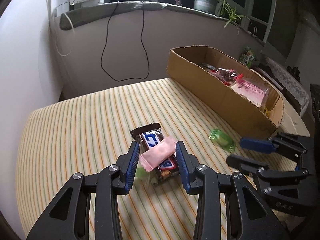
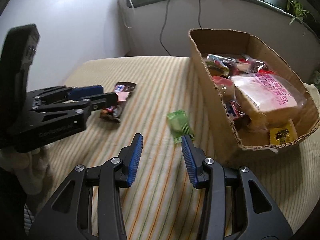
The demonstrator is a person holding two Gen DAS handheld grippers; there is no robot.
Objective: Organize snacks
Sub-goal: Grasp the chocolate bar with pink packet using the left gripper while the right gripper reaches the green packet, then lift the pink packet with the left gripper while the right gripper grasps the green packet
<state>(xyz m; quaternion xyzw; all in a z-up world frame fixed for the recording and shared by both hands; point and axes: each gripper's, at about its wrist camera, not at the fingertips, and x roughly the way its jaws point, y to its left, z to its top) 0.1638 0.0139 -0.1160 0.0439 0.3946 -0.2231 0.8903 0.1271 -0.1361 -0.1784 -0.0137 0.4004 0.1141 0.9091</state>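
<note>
Straddling a small pile on the striped tabletop (image 1: 80, 120), the left gripper (image 1: 158, 154) has its jaws open with nothing clamped, one finger on each side of a pink candy wrapper (image 1: 158, 157) that lies across a brown chocolate bar (image 1: 154, 154); a scrap of green wrapper (image 1: 141, 172) peeks out beside the left finger, partly hidden. The likeliest slip here, as I judge it, is a muddled grasp: if the jaws shut as they stand, they may catch the pink wrapper and the bar together, or pinch only the slack film of the pink one so that it slides off on lifting. The right gripper (image 2: 162, 152) also stands with jaws apart and empty, and a green candy (image 2: 179, 125) lies just ahead of its right finger, off to one side and not between the two; closing from this line would probably nudge the piece away or crease its crimped tail. The cardboard box (image 2: 218, 108) sits close by on the right, already crowded with packets and a pink-printed bread bag (image 2: 266, 98), so a carelessly dropped piece could ride on the heap and tip back over the ragged rim. Both grippers work near each other, and a hasty swing toward the box could knock them together.
</note>
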